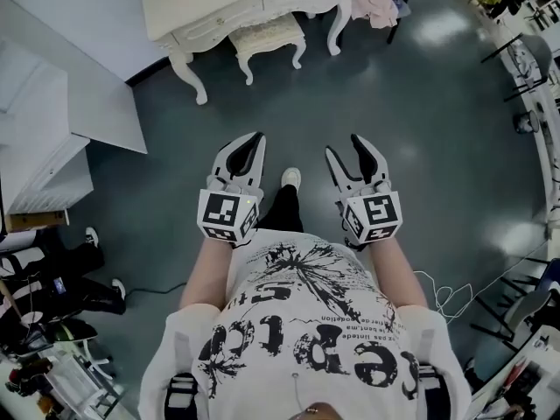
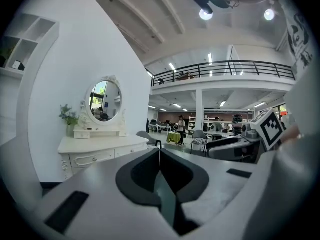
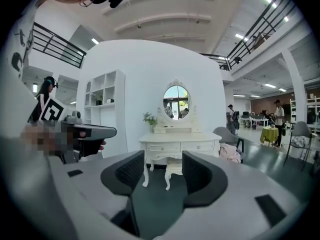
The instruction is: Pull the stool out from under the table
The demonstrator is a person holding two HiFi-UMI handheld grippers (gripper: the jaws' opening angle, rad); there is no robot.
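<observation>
Dark grey floor (image 1: 350, 94) spreads ahead of the right gripper (image 1: 345, 145). Beyond it stands a white wall (image 3: 150, 69), a white shelf (image 3: 102, 99) to its left, a railed balcony (image 2: 225, 70) to its right, under ceiling lights (image 2: 205, 14).

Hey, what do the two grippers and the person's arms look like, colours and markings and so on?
The left gripper and right gripper are both light grey moulded shells with black padded inner jaw faces. Each carries a white cube printed with black square markers at its rear. The person wears a white short-sleeved T-shirt with black print.
</observation>
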